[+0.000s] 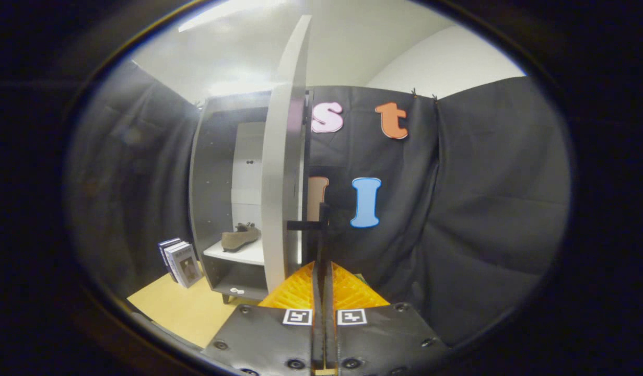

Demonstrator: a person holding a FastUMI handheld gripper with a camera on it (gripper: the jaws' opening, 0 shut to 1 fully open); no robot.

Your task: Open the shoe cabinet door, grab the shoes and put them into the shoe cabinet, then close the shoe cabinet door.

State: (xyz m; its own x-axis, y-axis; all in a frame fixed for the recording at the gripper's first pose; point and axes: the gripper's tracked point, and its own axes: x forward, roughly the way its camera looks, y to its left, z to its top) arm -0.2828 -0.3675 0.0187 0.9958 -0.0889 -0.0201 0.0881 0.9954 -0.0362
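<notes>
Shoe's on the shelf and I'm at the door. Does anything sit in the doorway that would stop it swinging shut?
Nothing visible does. The shoe lies back on the white shelf, inside the cabinet. The books lean beside the cabinet, outside the opening. The gripper has its fingers closed together just ahead of the open door's edge, by the dark handle.

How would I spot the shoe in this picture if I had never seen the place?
Find the tall grey shoe cabinet against the black cloth wall, its pale door swung open edge-on just ahead of the closed gripper. Inside, on the white shelf, lies a low brown shoe. It is the only thing on that shelf; the books stand outside, on the floor beside the cabinet.
</notes>
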